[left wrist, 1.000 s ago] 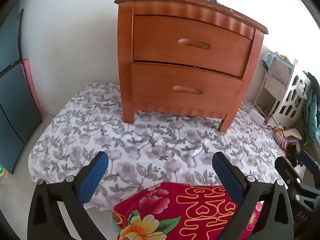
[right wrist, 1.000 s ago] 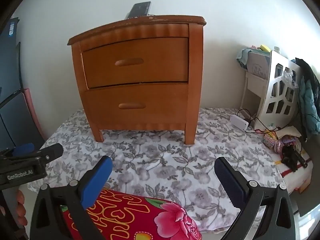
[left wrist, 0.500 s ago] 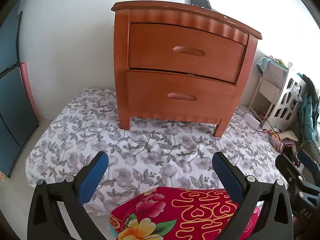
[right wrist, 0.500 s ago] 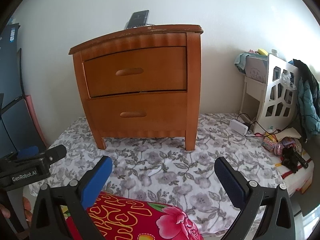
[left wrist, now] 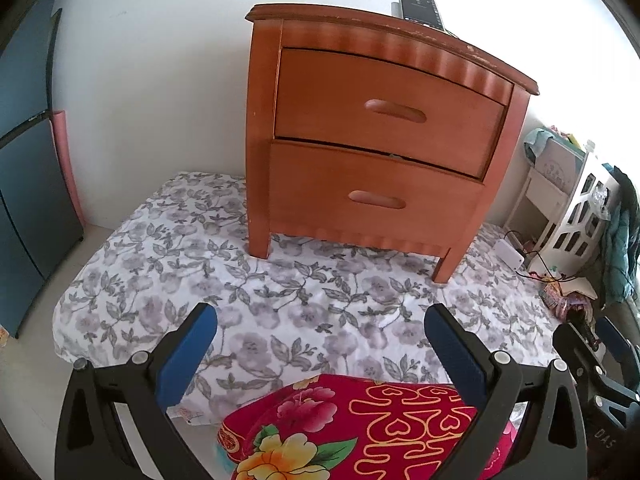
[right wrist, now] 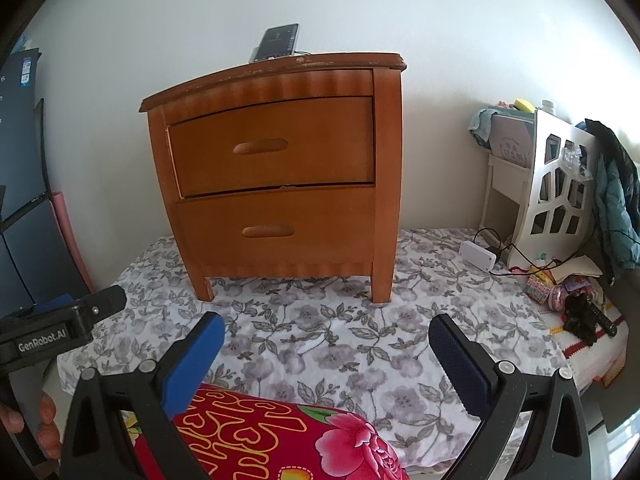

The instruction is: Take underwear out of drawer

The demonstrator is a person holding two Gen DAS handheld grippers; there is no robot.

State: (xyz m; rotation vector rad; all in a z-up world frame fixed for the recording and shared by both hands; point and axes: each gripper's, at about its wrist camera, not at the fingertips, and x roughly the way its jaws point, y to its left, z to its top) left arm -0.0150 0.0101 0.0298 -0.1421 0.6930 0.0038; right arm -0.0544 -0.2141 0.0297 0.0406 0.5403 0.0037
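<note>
A wooden nightstand (left wrist: 372, 128) (right wrist: 280, 184) stands on a floral sheet against the white wall. Its top drawer (left wrist: 384, 110) (right wrist: 272, 146) and bottom drawer (left wrist: 372, 198) (right wrist: 276, 230) both look closed, each with an oval handle. No underwear shows. My left gripper (left wrist: 320, 340) is open, well short of the nightstand, with nothing between its blue pads. My right gripper (right wrist: 326, 346) is also open and empty, about as far back. The left gripper's body appears at the left edge of the right wrist view.
A phone (left wrist: 420, 8) (right wrist: 278, 42) leans on the nightstand top. A red floral cushion (left wrist: 360, 428) (right wrist: 272, 436) lies below the grippers. White shelf unit (right wrist: 556, 188), white power box with cables (right wrist: 478, 255) and clutter sit right. Dark blue panels (left wrist: 24, 184) stand left.
Both grippers have dropped and pulled slightly back, so the nightstand sits lower and more centred in each view. Both stay open.
</note>
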